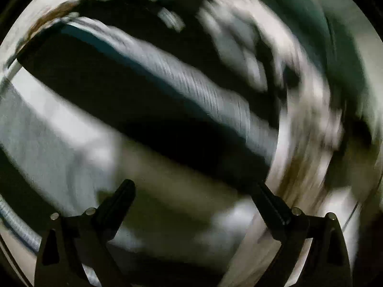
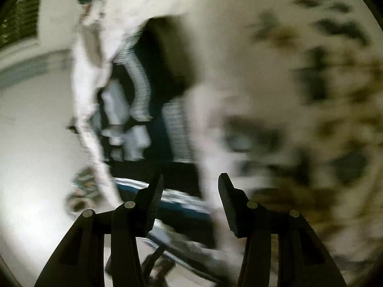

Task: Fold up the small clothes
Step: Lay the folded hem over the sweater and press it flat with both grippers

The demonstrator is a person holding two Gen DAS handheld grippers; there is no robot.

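Note:
Both views are smeared by motion. A dark garment point(image 1: 115, 91) with a pale grey ribbed band point(image 1: 203, 91) and a blue edge runs slantwise across the left wrist view. My left gripper point(image 1: 192, 186) is open wide above it, nothing between its fingers. In the right wrist view the same kind of dark garment point(image 2: 167, 55) with a grey striped band point(image 2: 141, 83) lies ahead, partly under a white flowered cloth point(image 2: 311, 95). My right gripper point(image 2: 191, 179) is open with its ribbed pads apart and nothing pressed between them.
White flowered cloth point(image 1: 311, 124) fills the right side of the left wrist view. A pale surface point(image 2: 36, 131) lies at the left of the right wrist view, with a slatted window point(image 2: 21, 19) at the upper left. Small dark things below the fingers are too blurred to name.

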